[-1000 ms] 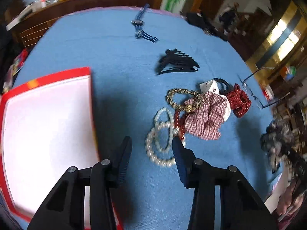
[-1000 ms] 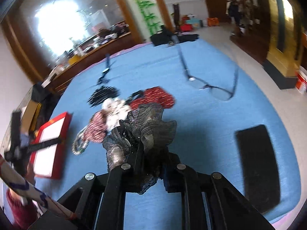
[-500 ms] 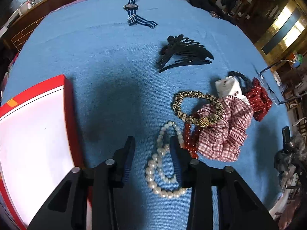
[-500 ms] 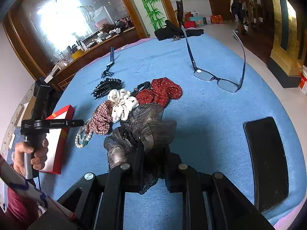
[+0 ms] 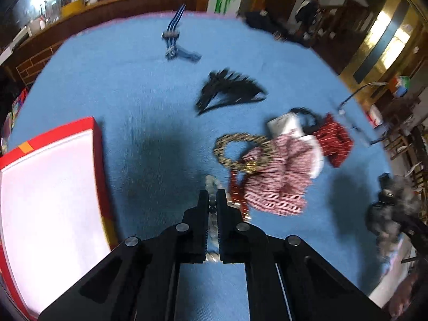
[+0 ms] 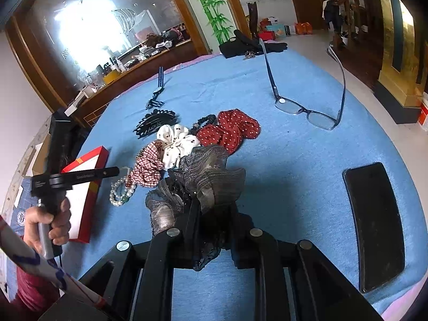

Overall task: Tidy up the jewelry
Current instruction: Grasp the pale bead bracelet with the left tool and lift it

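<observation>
My left gripper is shut on the pearl necklace, which shows between its fingers on the blue table. The necklace also shows in the right wrist view. A red bead strand, a leopard-print bracelet and a checked scrunchie lie just right of it. The red box with a white lining sits to the left. My right gripper is shut on a grey metallic scrunchie above the table.
A black hair claw, a striped watch strap, a white dotted scrunchie, a red dotted scrunchie, glasses and a black phone lie on the blue cloth. A black bag sits at the far edge.
My left gripper has moved forward over the pearl necklace and closed on it. My right gripper still holds the grey scrunchie, nearly still.
</observation>
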{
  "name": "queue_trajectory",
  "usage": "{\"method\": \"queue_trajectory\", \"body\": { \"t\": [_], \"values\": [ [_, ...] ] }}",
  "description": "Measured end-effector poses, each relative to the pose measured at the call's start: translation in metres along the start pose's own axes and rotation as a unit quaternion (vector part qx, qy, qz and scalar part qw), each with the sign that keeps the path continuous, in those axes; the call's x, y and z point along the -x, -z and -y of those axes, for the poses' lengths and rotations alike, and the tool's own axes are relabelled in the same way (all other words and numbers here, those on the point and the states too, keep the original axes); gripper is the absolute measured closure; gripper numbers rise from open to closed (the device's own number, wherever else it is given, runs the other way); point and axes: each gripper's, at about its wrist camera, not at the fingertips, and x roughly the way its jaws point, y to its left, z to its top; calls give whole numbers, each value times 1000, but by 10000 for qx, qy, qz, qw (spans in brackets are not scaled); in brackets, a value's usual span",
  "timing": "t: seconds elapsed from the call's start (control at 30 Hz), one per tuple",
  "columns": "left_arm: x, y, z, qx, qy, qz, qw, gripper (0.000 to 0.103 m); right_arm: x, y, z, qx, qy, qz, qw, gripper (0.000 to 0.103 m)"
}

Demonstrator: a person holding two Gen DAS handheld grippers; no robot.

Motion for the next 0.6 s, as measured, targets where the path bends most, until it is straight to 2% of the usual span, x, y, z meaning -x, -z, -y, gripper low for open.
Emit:
{"method": "queue_trajectory", "body": {
  "t": [0.23, 0.4, 0.6],
  "values": [
    [52, 13, 23, -226, 184, 489, 9984, 98, 1, -2, -14, 103, -96, 29, 9999, 83],
    [68, 22, 29, -319, 263, 629, 9972, 98, 2, -4, -24, 198, -118, 44, 9997, 83],
    [81, 29, 19, -236, 266, 714, 9968, 98, 1, -7, -39, 356, -142, 30, 9993, 83]
  ]
}}
